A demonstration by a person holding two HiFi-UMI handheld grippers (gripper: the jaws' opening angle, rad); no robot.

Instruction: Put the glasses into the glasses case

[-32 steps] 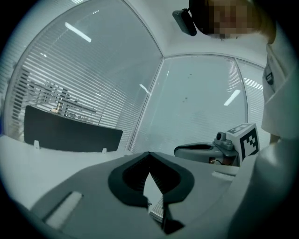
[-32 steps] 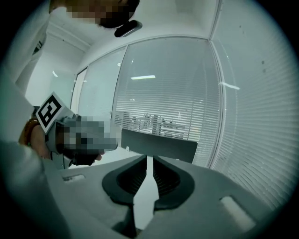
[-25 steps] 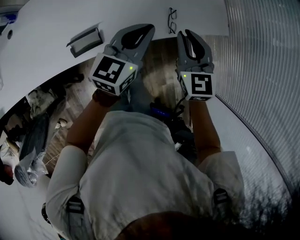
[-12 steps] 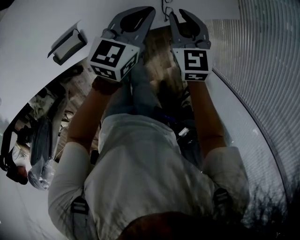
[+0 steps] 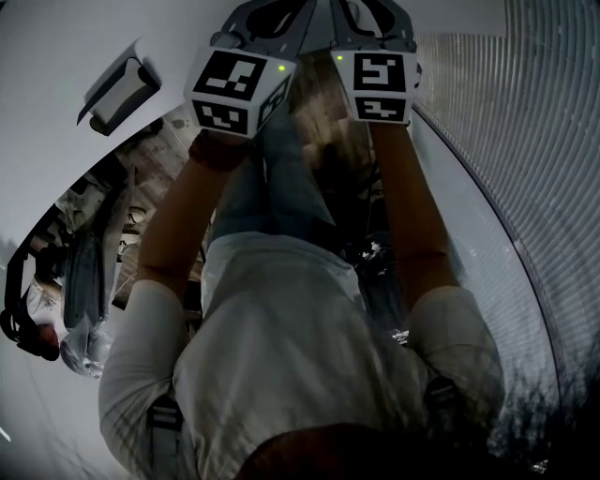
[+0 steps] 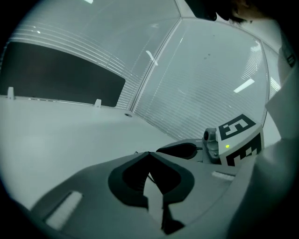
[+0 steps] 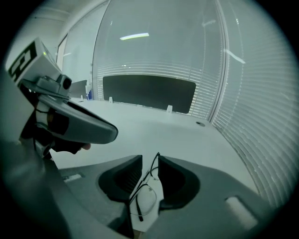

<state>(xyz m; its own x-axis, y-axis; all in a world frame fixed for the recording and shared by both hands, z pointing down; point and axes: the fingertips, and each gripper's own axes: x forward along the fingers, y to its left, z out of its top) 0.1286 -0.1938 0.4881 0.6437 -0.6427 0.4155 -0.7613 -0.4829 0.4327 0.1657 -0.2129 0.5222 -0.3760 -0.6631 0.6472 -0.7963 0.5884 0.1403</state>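
Observation:
Thin dark-framed glasses (image 7: 144, 196) lie folded on the white table (image 7: 154, 126). My right gripper (image 7: 150, 161) is open, one jaw on each side of them. Its jaws have just been opening and the pads do not press on the frame. My left gripper (image 6: 149, 155) is shut and empty, and hovers just left of the right one. In the head view both grippers reach the top edge and hide the glasses. The grey glasses case (image 5: 117, 86) lies on the table, well to the left of the left gripper (image 5: 272, 11).
The table's curved near edge (image 5: 141, 131) runs under my forearms. Slatted blinds (image 5: 534, 150) close off the right side. Bags and clutter (image 5: 66, 281) lie on the floor at the lower left. A dark screen (image 7: 149, 93) stands at the table's far side.
Both grippers have moved down and forward to the table, toward the top of the head view. They now hide the glasses, which showed beyond them earlier. The right jaws stand wider apart.

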